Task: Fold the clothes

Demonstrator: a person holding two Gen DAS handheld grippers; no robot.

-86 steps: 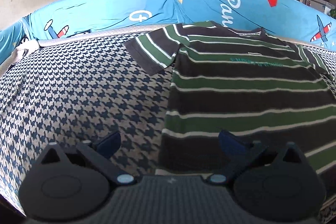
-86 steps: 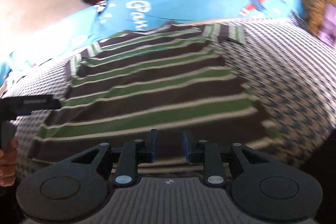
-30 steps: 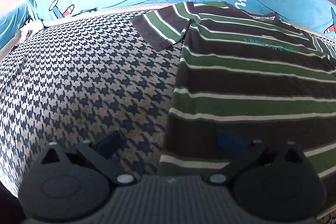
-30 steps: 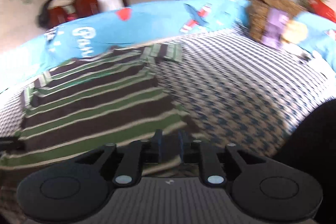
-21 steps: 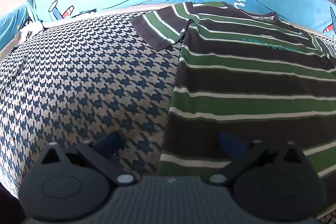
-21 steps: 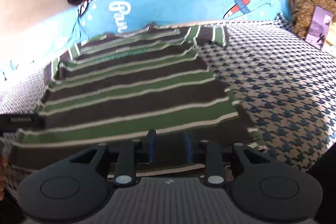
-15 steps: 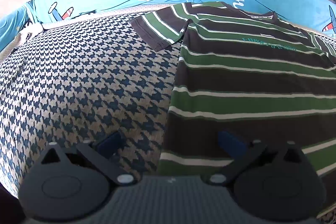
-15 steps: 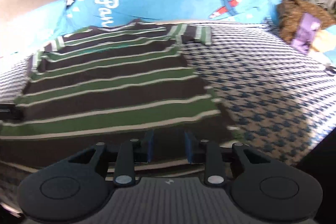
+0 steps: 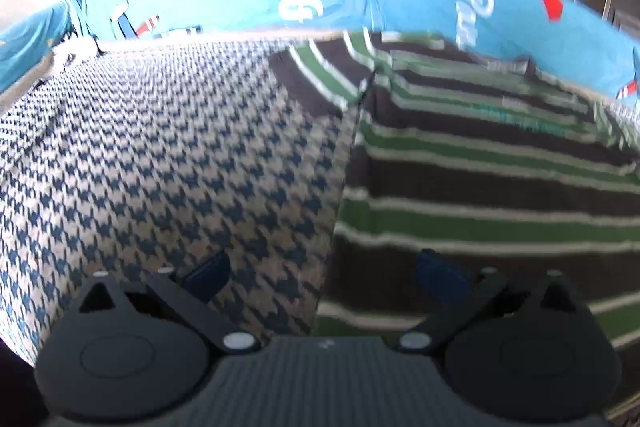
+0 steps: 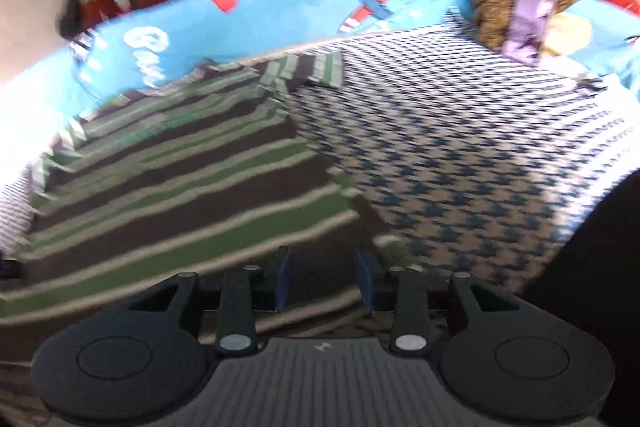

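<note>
striped shirt [image 9: 492, 183] lies flat on the houndstooth bed cover [image 9: 168, 163] (both views blurred). left gripper [image 9: 322, 269] is spread wide, straddling the shirt's left edge. right gripper [image 10: 323, 281] is partly apart above the shirt's lower right corner, clamping nothing.

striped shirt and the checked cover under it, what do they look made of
The striped shirt looks like soft knit fabric, probably cotton jersey: matte, lying flat and limp, with green, brown and pale stripes. The houndstooth cover looks like a thicker woven or knitted textile, matte, its blue and beige pattern seemingly built into the cloth. Motion blur hides the weave, so both are guesses.
</note>
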